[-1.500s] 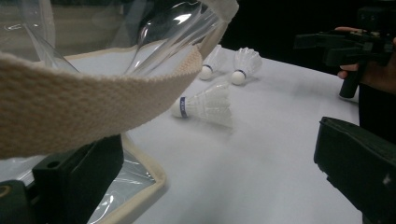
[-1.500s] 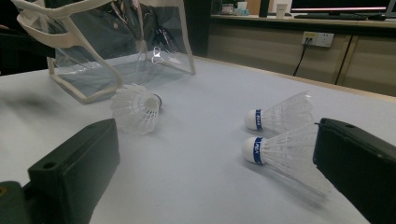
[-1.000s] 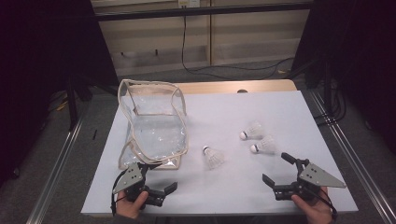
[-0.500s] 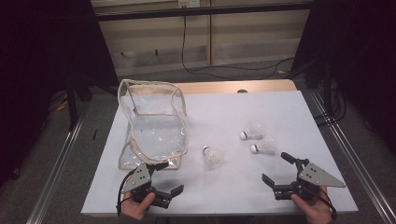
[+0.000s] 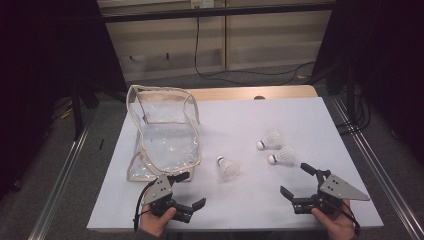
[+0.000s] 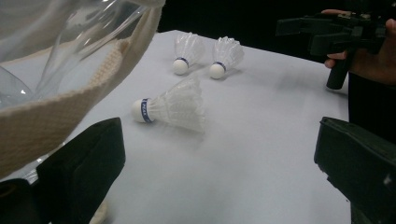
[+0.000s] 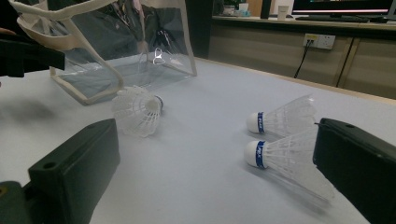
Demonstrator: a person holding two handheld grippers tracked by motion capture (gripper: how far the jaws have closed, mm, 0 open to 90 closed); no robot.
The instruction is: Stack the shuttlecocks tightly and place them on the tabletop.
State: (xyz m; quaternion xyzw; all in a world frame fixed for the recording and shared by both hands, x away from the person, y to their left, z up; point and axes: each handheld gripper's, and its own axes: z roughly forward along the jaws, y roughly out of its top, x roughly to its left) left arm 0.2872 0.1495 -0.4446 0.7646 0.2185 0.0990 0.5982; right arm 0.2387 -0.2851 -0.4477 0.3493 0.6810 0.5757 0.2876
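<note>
Bag (image 5: 165, 130): clear, cloth-trimmed, standing open toward the counter's (image 5: 300, 120) left edge; its soft rim could sag or tip if a claw knocks it.
Left claw (image 5: 187, 191): released, jaws spread wide, empty, low at the front edge just before the bag's near corner, hand under it, aimed toward the shuttlecocks.
Middle shuttlecock (image 5: 228, 168): lies on its side near the counter's centre; light, likely to roll or skid away from a closing jaw, feathers easily crushed.
Two shuttlecocks (image 5: 278, 150): side by side toward the right edge; grabbing one may nudge the other.
Right claw (image 5: 296, 180): released, empty, just in front of that pair.
</note>
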